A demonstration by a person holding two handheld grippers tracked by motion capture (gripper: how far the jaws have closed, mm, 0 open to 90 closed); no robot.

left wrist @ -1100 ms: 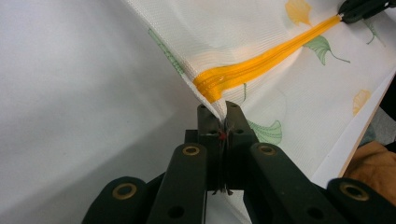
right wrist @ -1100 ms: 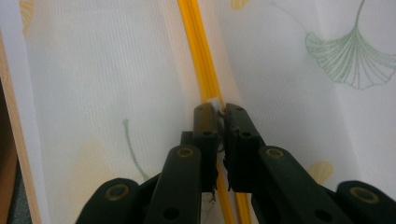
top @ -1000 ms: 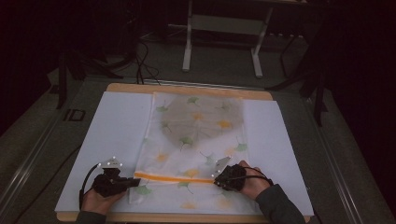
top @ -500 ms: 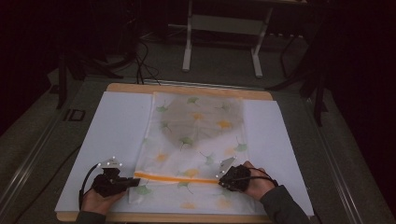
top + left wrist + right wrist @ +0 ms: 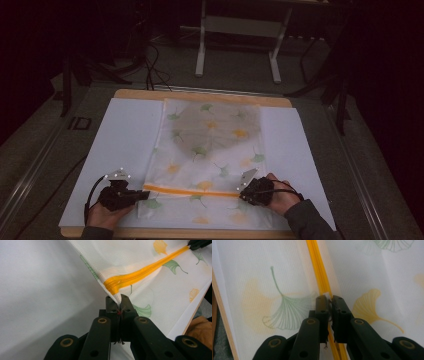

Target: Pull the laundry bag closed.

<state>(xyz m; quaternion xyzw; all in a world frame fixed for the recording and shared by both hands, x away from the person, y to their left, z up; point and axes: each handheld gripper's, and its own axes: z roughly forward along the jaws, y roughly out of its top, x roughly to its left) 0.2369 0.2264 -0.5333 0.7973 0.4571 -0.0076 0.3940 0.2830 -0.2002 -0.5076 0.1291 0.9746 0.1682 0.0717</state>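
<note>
High view: ginkgo-print mesh bag (image 5: 210, 150) flat on white sheet (image 5: 125, 135), contents unclear.
Left gripper (image 5: 117, 305): clamped on bag's corner by orange zipper (image 5: 140, 275).
Right gripper (image 5: 330, 299): nearly closed, pinching zipper.

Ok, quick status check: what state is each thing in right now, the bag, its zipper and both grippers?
Mesh bag: lying flat on the white sheet, something round and dark inside.
Orange zipper: stretched straight between the two grippers; whether it is zipped closed, cannot tell.
Left gripper: shut on the bag's edge at the zipper's end.
Right gripper: jaws close together at the zipper's slider; a firm grip, cannot tell.
White sheet: flat on the table.
</note>
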